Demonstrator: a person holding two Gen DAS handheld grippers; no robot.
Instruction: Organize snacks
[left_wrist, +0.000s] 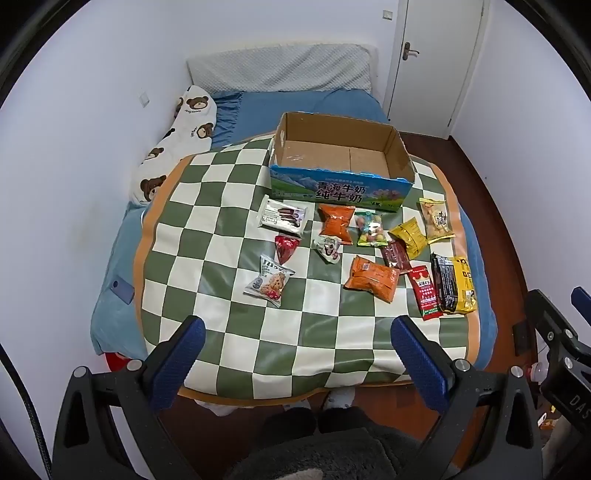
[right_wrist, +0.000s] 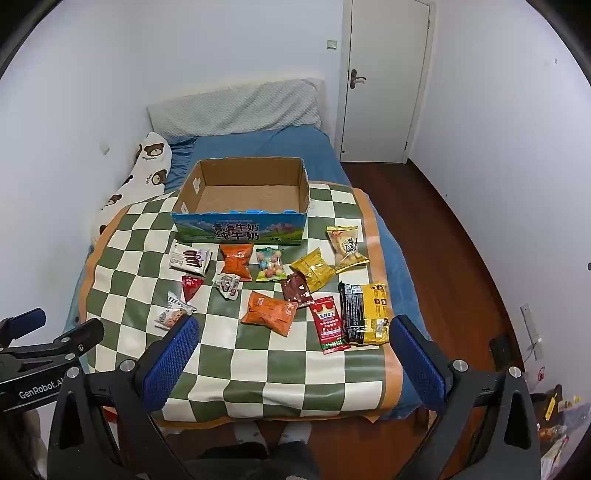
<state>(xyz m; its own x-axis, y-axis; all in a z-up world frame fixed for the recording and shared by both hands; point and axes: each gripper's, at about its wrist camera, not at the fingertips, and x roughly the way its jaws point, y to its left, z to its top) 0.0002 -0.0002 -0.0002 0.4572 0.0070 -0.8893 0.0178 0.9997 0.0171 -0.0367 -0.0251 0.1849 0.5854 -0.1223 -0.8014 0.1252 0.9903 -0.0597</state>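
Left wrist: cardboard box (left_wrist: 400, 157) just behind scattered snacks (left_wrist: 373, 277).

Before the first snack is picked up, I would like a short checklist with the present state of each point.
1. Cardboard box open at the top, nothing seen inside: ok.
2. Left gripper open and holding nothing: ok.
3. Right gripper open and holding nothing: ok.
4. Snacks lie on the checkered mat in front of the box, none inside yet: ok.
5. Red sachet free to lift: not ok, it touches or overlaps the black-and-yellow pack.
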